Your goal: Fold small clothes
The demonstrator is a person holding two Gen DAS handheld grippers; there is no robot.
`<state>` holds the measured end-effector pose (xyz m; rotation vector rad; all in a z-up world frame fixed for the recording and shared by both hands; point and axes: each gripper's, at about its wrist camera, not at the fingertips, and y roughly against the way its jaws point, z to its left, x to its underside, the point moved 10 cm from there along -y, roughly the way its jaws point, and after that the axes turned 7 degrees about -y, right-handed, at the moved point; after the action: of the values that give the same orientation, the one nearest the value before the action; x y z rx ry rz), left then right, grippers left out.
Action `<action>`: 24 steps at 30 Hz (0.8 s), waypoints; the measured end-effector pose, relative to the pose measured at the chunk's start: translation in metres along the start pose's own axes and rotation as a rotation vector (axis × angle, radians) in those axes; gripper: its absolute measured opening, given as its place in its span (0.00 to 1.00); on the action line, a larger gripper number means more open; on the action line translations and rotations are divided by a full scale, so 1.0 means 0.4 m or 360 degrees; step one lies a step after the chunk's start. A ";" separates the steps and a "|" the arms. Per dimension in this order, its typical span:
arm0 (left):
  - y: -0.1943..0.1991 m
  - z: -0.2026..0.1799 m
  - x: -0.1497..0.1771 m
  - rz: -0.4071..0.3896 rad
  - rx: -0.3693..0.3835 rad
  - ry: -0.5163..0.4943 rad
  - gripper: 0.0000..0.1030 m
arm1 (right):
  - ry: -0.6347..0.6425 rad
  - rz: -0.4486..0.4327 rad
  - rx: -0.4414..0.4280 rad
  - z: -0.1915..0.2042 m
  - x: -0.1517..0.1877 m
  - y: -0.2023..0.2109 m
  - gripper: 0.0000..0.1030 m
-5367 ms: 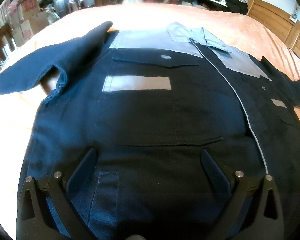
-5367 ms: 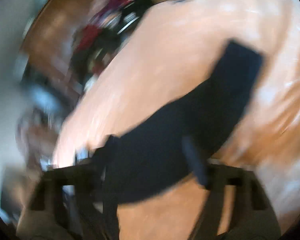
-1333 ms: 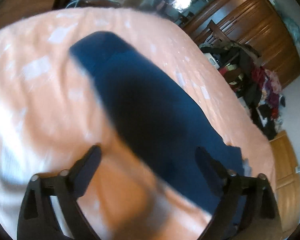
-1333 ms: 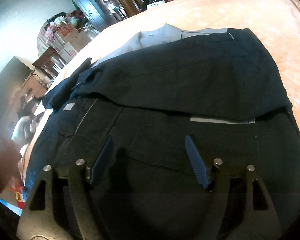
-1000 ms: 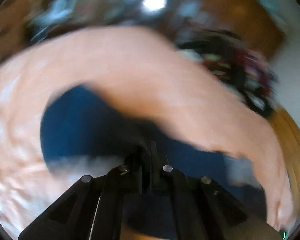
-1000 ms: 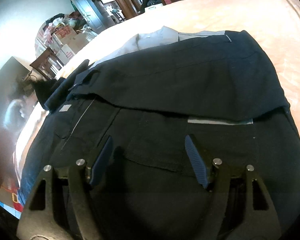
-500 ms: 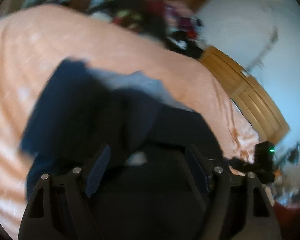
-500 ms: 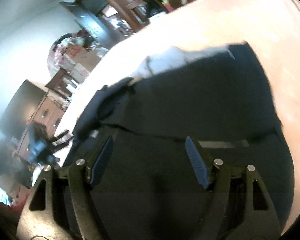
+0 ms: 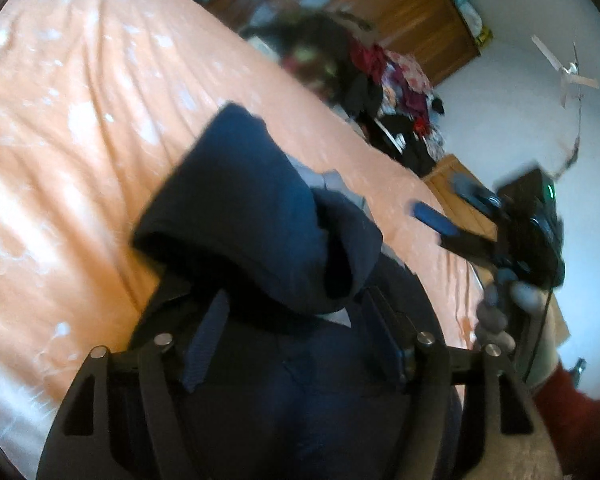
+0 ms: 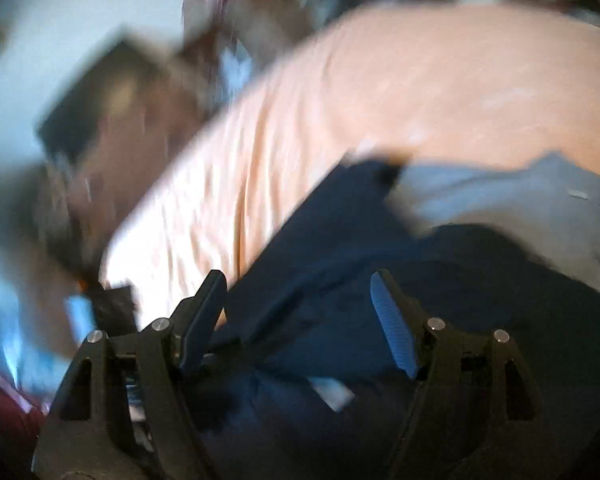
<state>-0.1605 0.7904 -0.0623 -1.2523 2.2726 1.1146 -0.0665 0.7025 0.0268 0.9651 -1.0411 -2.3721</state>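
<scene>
A navy work shirt [image 9: 300, 380] with a grey collar [image 10: 520, 200] lies on an orange bedsheet [image 9: 80, 140]. Its left sleeve [image 9: 252, 216] is folded in over the body in a loose hump. My left gripper [image 9: 296, 332] hovers open just above the shirt, behind that sleeve, holding nothing. In the blurred right wrist view, my right gripper [image 10: 300, 320] is open over the shirt's navy cloth [image 10: 340, 280] near the collar. That right gripper [image 9: 440, 200] also shows at the right of the left wrist view, held by a gloved hand [image 9: 496, 316].
The bed's wooden frame [image 9: 456, 184] runs along the far side. A pile of clothes [image 9: 384, 92] and a wooden wardrobe [image 9: 400, 12] stand beyond the bed. A red sleeve [image 9: 572, 420] reaches in at the lower right. Bare sheet [image 10: 460, 80] spreads beyond the collar.
The left gripper, shut on the sleeve a second ago, has opened and left the sleeve folded over the shirt. The right gripper has swung fast toward the collar side; its view is blurred.
</scene>
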 end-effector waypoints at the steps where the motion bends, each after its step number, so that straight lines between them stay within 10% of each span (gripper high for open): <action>1: 0.014 0.004 0.003 -0.0020 -0.0008 0.0032 0.70 | 0.0082 0.0106 0.0103 0.004 0.004 -0.055 0.70; 5: 0.037 0.030 0.038 -0.0027 0.0024 0.0125 0.69 | 0.0316 0.0476 0.0522 -0.058 0.068 -0.174 0.67; 14: 0.040 0.038 0.042 -0.0046 0.0078 0.0138 0.71 | 0.0066 0.0547 0.0700 -0.210 0.369 0.083 0.67; 18: 0.033 0.032 0.036 -0.0051 0.0093 0.0138 0.72 | -0.0251 0.0310 0.0504 -0.249 0.449 0.194 0.68; 24: 0.023 0.028 0.035 -0.0043 0.0085 0.0125 0.74 | -0.0807 -0.0164 0.0105 -0.312 0.334 0.251 0.71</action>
<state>-0.1770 0.7937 -0.0737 -1.3236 2.3189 1.0054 -0.0636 0.4988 -0.0174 0.4462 -1.2740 -2.7605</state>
